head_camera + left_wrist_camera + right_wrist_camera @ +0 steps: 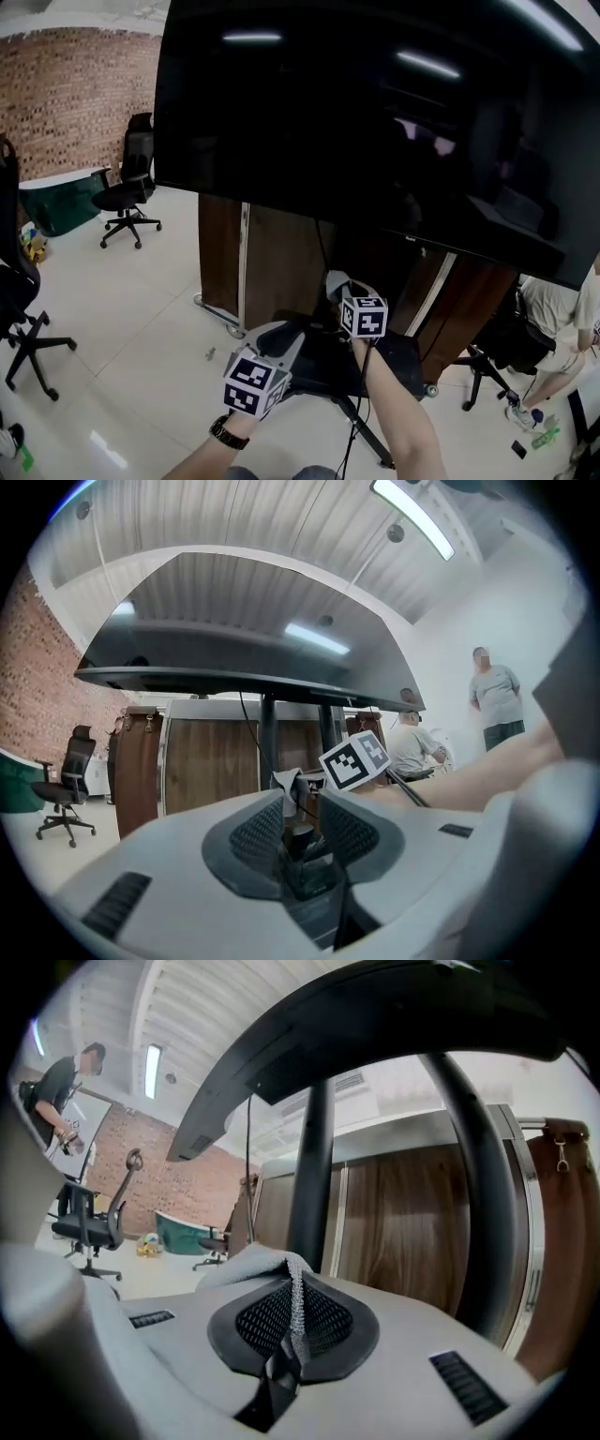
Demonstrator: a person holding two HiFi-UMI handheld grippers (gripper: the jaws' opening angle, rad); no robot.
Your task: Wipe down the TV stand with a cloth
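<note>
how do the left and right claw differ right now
The right claw is shut on a grey cloth; the left claw has its jaws apart with nothing between them. The right claw sits further forward, close to the stand's post; the left claw is nearer the person. Both are pale grey and carry a marker cube.

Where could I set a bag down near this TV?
The white floor left of the cabinet, out to the office chair, is bare. Under the TV it is crowded: stand legs, the left gripper and the right gripper with its cloth. A seated person fills the right.
</note>
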